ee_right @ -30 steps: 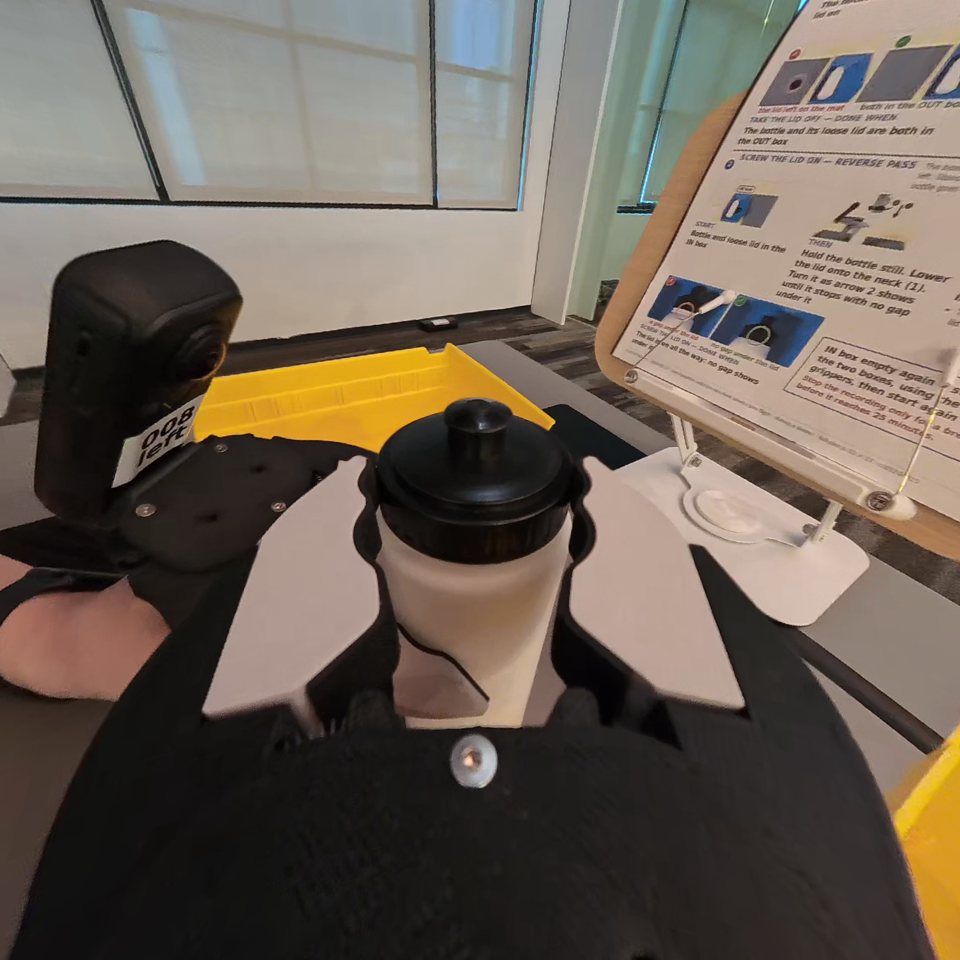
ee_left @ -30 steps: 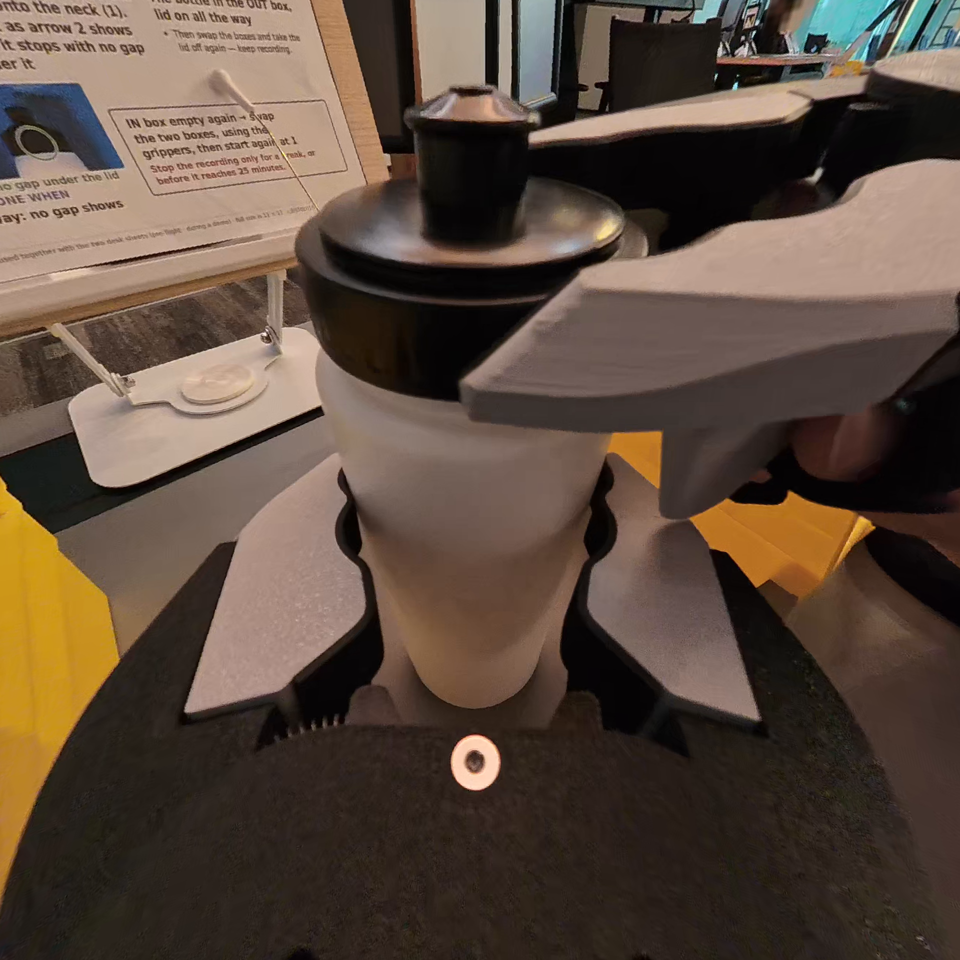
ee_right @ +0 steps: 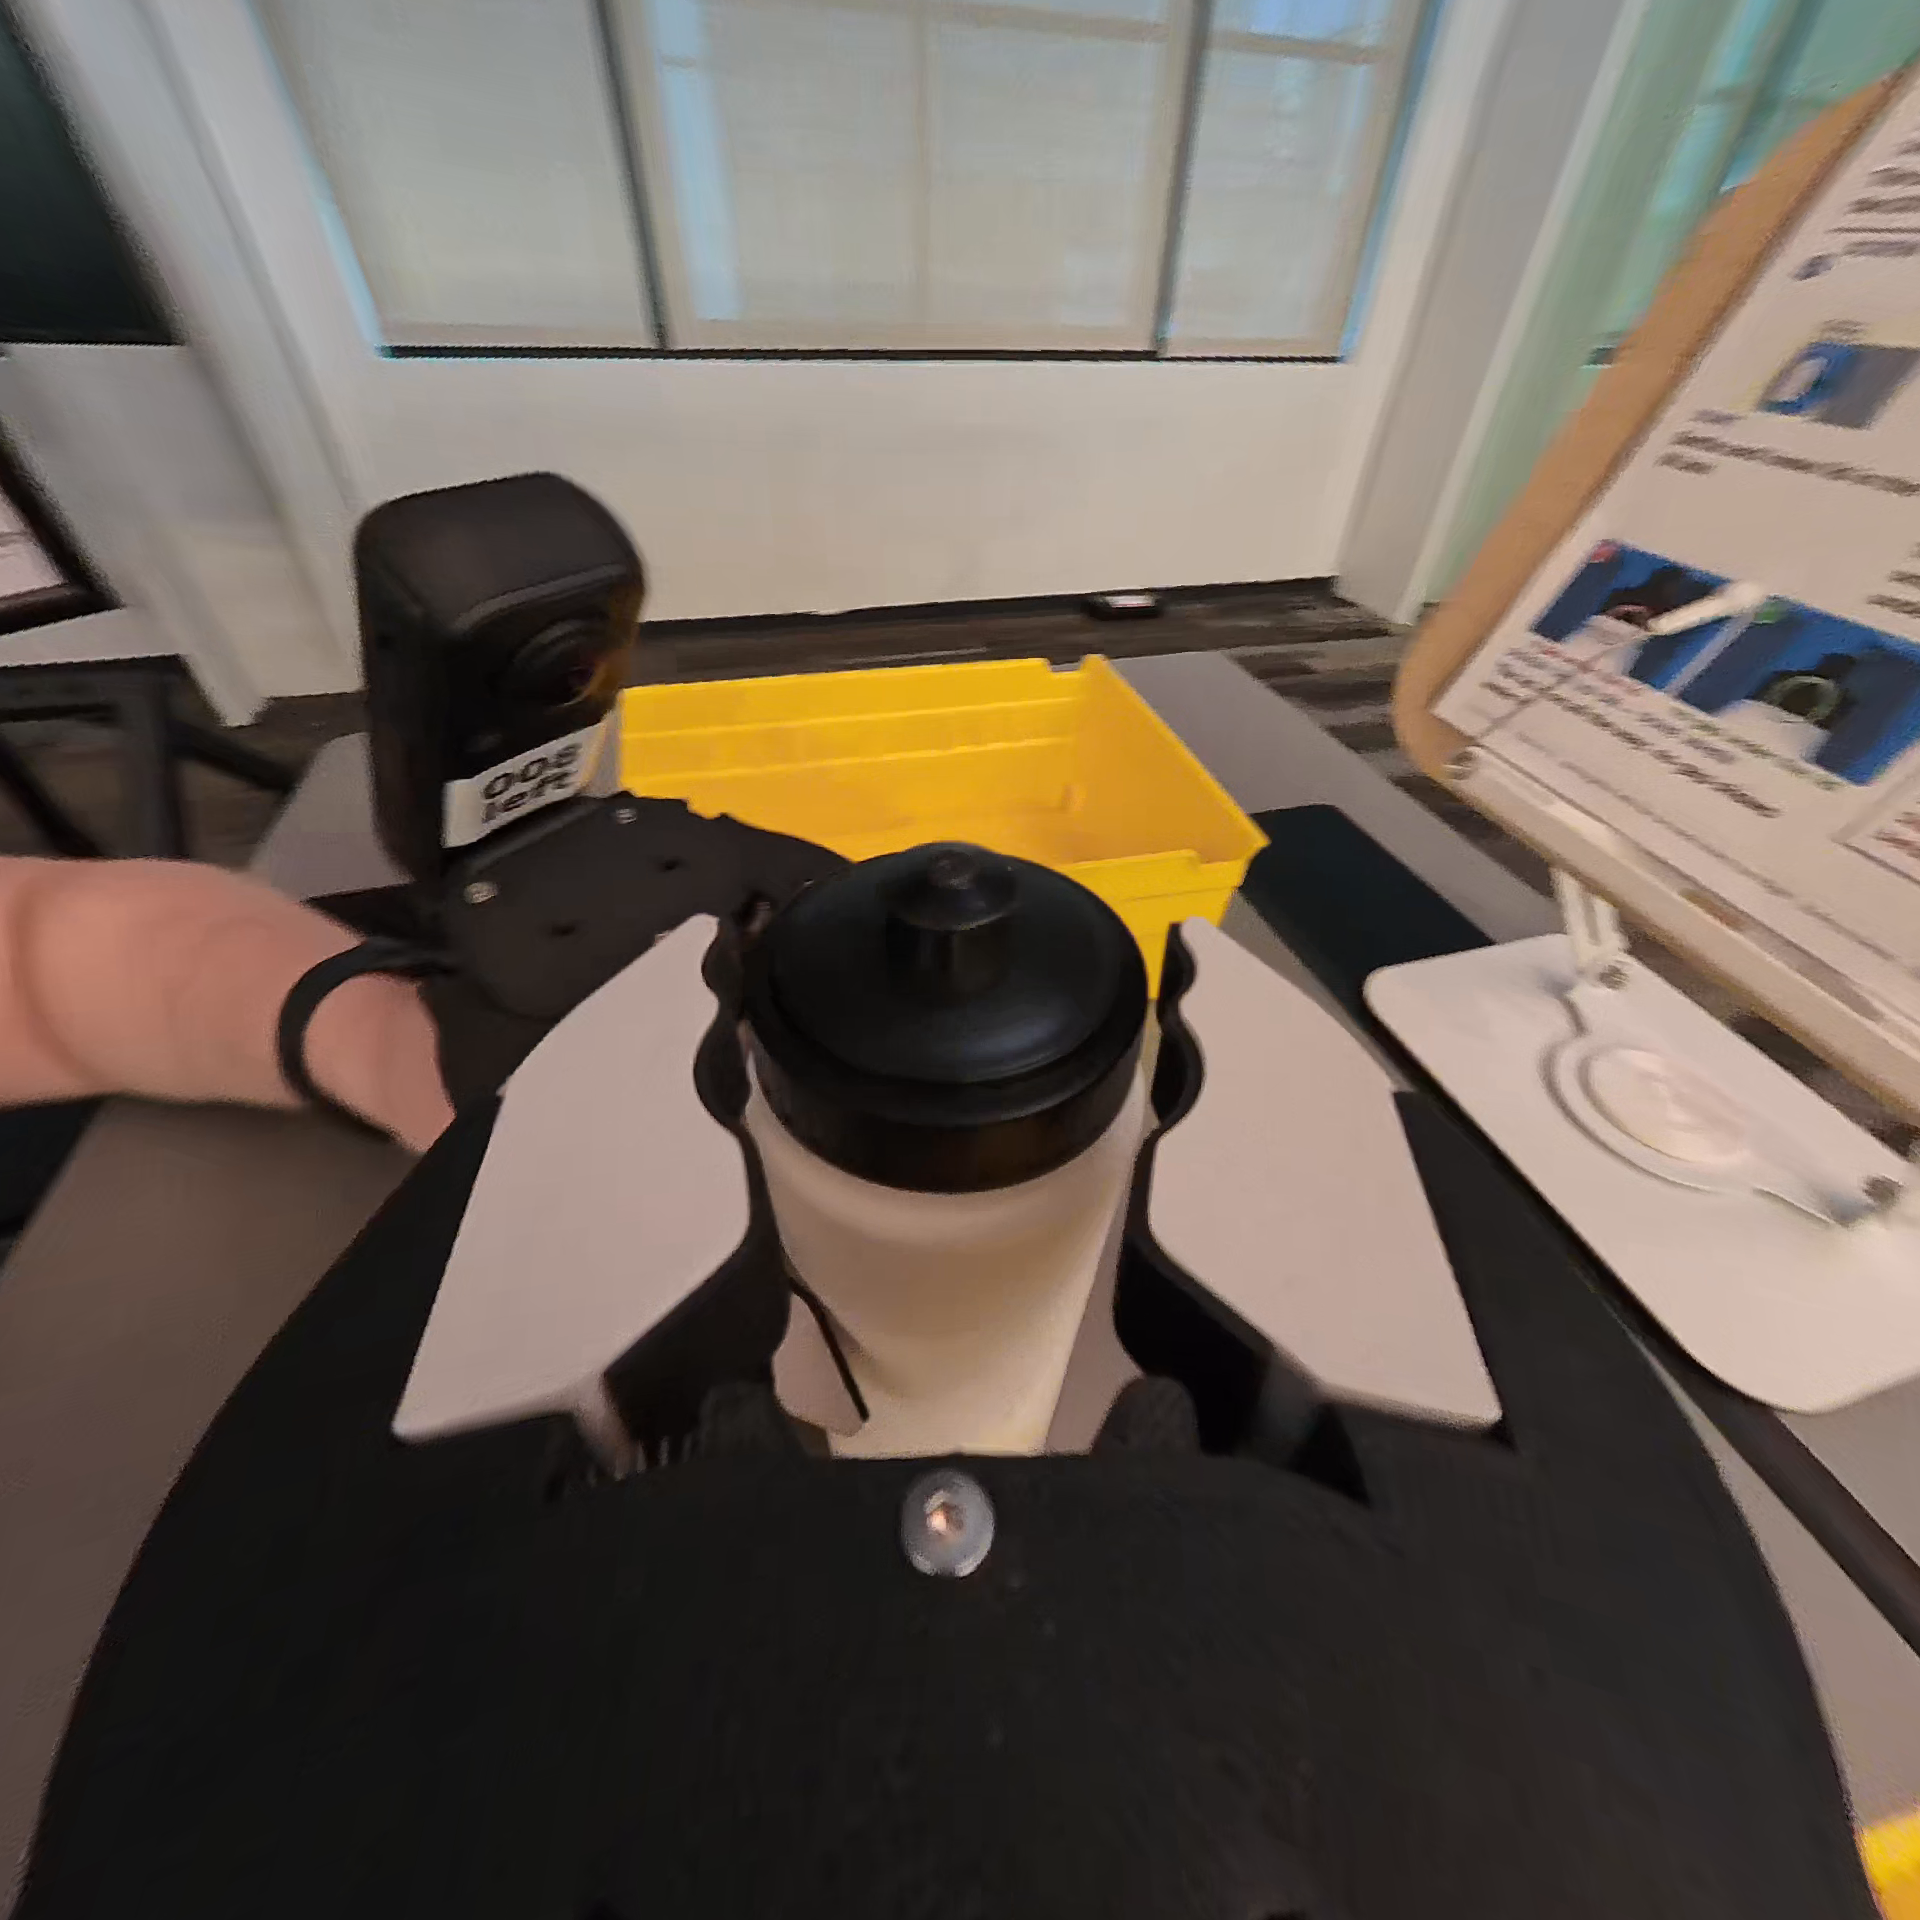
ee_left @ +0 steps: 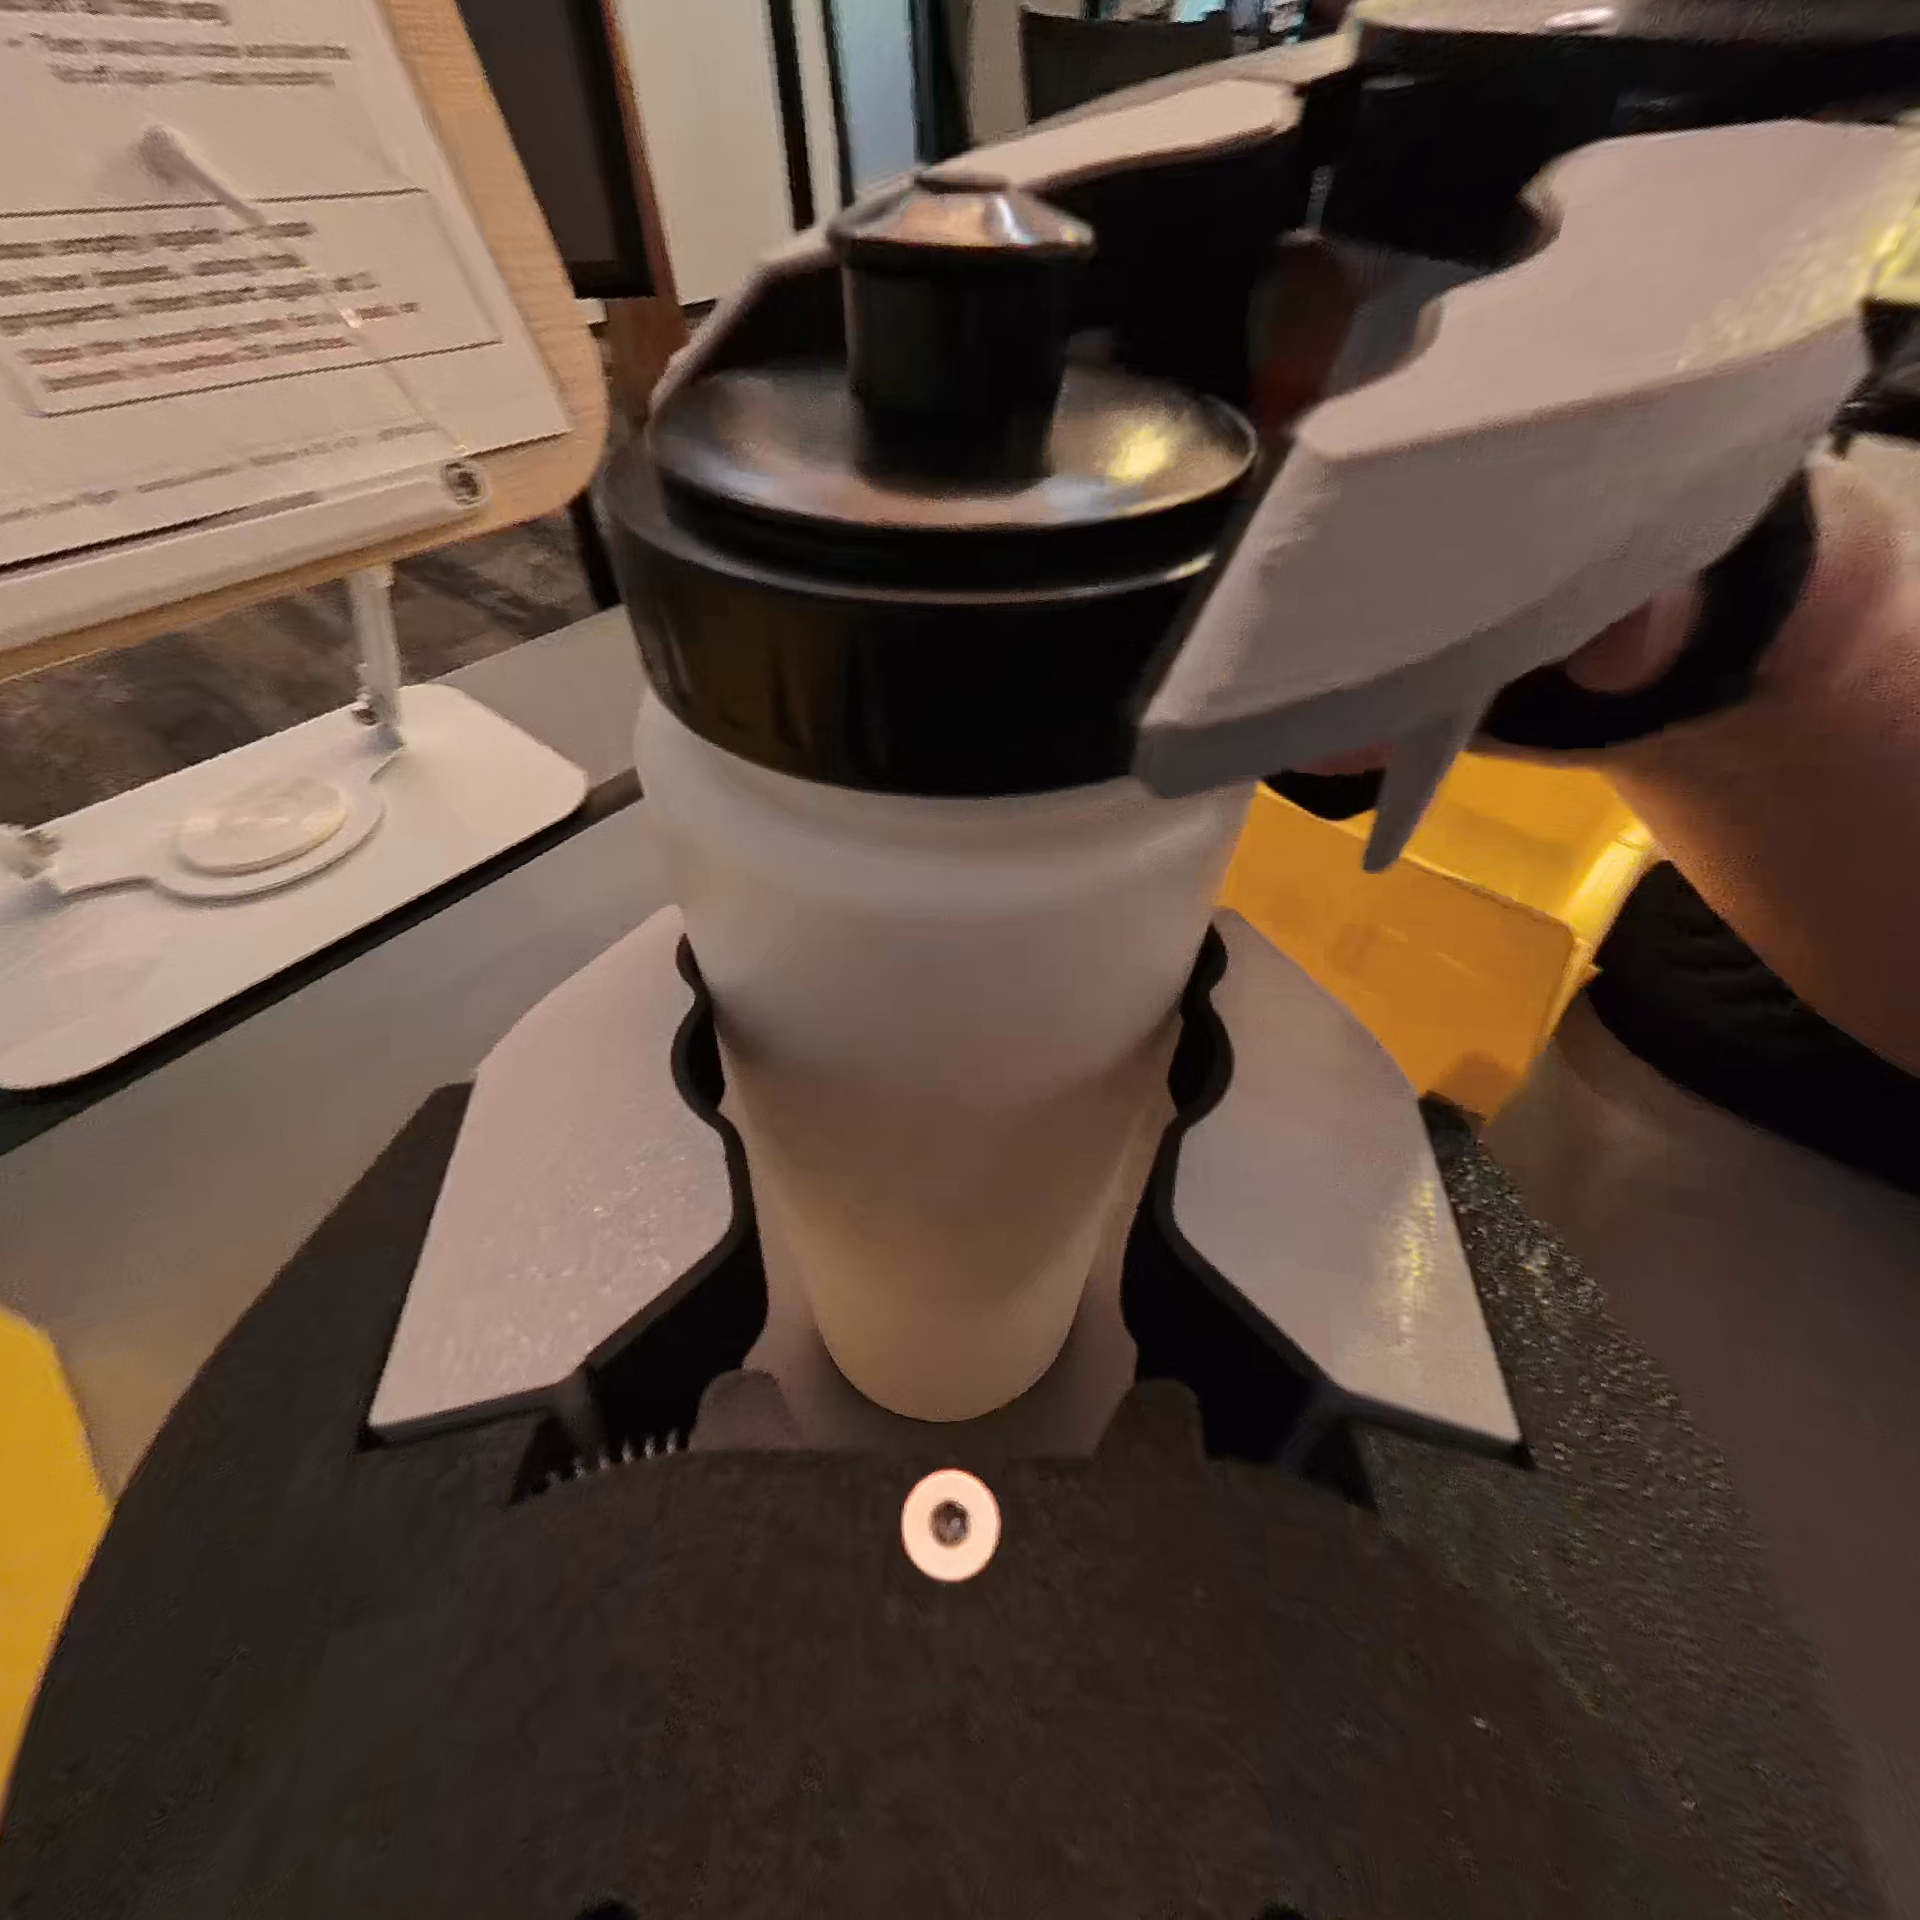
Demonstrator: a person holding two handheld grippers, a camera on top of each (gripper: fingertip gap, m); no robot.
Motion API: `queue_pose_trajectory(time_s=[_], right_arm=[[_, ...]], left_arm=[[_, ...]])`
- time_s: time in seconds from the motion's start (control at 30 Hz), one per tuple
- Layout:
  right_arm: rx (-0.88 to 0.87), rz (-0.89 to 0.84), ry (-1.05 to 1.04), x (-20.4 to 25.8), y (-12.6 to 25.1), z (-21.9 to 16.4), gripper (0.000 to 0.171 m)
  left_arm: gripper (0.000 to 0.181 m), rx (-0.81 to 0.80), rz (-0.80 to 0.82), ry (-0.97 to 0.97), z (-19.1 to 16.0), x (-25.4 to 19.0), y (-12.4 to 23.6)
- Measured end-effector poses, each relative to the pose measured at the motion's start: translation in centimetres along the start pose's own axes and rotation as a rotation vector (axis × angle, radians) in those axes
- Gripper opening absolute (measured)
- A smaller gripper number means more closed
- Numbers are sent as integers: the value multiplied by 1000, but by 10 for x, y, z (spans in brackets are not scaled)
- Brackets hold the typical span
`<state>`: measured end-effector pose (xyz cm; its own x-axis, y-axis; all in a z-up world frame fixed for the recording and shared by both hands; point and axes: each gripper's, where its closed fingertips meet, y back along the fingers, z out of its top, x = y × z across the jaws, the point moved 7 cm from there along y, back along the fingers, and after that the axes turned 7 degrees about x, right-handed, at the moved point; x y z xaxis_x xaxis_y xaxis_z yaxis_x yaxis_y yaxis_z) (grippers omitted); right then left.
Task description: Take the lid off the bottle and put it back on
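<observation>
white bottle (ee_left: 935, 1039) between left gripper (ee_left: 940, 1049) fingers

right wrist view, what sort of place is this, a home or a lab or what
Probably an office or lab set up for recording data, not a home. A propped instruction board stands on a grey table beside a yellow bin, and big windows and a dark patterned floor lie beyond.
</observation>
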<state>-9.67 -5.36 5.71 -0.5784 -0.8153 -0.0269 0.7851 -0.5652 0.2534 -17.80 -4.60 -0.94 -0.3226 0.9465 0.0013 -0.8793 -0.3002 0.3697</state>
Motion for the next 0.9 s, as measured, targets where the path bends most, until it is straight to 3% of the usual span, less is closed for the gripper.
queue_pose_trajectory(time_s=[0.1, 0.2, 0.4, 0.5, 0.77, 0.9], right_arm=[[-7, 125, 35, 2, 5, -2, 77], [1, 107, 38, 2, 5, -2, 77], [-7, -219, -28, 10, -9, 1, 77], [-22, -306, -51, 15, -11, 1, 78], [51, 4, 33, 3, -2, -2, 81], [14, 20, 76, 2, -1, -4, 78]], left_arm=[[86, -16, -100, -18, 0, -10, -3], [86, -6, -74, -10, 1, -9, -2], [86, 23, 88, 24, 0, -1, 2], [86, 28, 93, 27, 0, -2, 3], [86, 12, 24, -1, 1, -1, 0], [86, 10, -1, -3, 0, -2, 0]])
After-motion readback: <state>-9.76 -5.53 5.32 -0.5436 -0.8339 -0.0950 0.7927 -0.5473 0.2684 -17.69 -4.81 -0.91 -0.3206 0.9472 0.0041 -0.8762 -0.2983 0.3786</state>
